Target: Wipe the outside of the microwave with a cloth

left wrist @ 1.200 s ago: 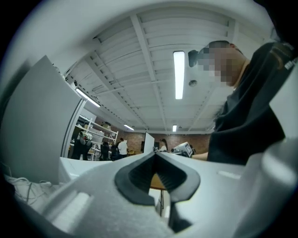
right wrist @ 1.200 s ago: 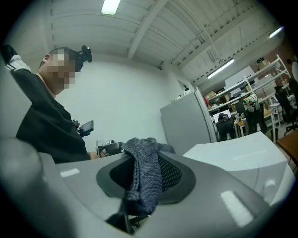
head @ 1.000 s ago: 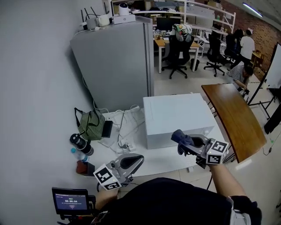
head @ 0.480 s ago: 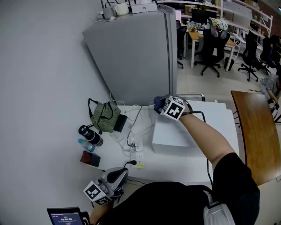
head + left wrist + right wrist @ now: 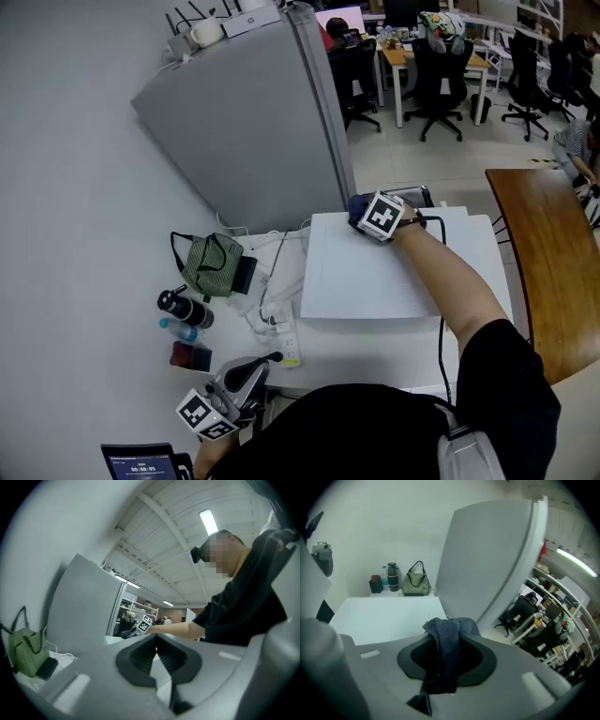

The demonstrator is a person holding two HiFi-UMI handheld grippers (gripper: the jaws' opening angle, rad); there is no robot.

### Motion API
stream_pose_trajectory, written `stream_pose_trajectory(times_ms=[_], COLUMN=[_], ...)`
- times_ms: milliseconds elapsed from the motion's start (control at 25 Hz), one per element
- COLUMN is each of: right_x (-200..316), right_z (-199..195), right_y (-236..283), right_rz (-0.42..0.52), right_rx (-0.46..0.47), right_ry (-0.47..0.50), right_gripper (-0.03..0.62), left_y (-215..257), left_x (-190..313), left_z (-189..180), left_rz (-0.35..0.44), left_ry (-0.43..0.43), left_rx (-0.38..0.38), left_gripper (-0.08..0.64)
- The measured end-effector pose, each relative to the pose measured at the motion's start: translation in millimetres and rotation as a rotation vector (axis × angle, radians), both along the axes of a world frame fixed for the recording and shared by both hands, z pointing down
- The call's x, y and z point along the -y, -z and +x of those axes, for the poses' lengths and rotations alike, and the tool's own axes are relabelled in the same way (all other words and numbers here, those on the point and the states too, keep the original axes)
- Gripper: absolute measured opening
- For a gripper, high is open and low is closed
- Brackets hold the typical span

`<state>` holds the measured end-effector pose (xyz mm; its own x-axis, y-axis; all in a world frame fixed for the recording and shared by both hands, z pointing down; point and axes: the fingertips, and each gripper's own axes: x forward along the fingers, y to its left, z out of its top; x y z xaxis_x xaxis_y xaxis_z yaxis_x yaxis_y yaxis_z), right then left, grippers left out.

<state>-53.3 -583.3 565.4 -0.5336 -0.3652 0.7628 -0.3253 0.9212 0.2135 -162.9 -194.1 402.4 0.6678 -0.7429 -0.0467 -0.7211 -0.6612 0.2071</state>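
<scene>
In the head view, the wiping of the top of the microwave (image 5: 375, 277) is judged to be the step in hand. The right hand-held gripper (image 5: 371, 216) is held at the far left corner of the white top. The dark cloth (image 5: 356, 208) is bunched at its tip, on or just over that corner; contact cannot be confirmed. The right arm is stretched forward across the top, with the forearm low over it. The left hand-held gripper (image 5: 246, 375) is kept low at the near edge of the tabletop (image 5: 246, 323), close to the body and well apart from the microwave. A pressed stroke back along the top would be called for next, with the cloth kept flat to the surface. The sides and front are judged to be not yet wiped.

In the left gripper view, the jaws are seen clenched together with nothing between them. A green bag (image 5: 21, 651) is seen low at the left.

In the right gripper view, the cloth is seen clamped between the jaws and draped over their tips. The microwave's white top is spread out beyond them, and a grey cabinet (image 5: 497, 559) rises just behind it.
</scene>
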Motion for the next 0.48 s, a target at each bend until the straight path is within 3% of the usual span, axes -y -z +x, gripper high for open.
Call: stream_pose_trajectory(times_ms=[200, 280, 400, 480], right_x=[16.2, 17.0, 13.5, 6.9], right_z=[206.2, 265.7, 285.6, 240.9], right_y=[10.7, 5.7, 6.4, 20.4], right_rz=[0.080, 0.098, 0.133, 0.147], right_rx=[0.009, -0.015, -0.043, -0.013], right_ry=[-0.248, -0.341, -0.392, -0.346], right_gripper=[0.098, 0.098, 0.097, 0.098], left_y=[11.6, 11.2, 7.7, 4.4], left_x=[33.6, 39.1, 37.2, 32.5], left_z=[36.8, 42.9, 36.1, 20.2], left_rz=[0.038, 0.044, 0.046, 0.046], left_ry=[-0.193, -0.235, -0.260, -0.252], left_rx=[-0.048, -0.068, -0.090, -0.097], left_gripper=[0.005, 0.005, 0.005, 0.005])
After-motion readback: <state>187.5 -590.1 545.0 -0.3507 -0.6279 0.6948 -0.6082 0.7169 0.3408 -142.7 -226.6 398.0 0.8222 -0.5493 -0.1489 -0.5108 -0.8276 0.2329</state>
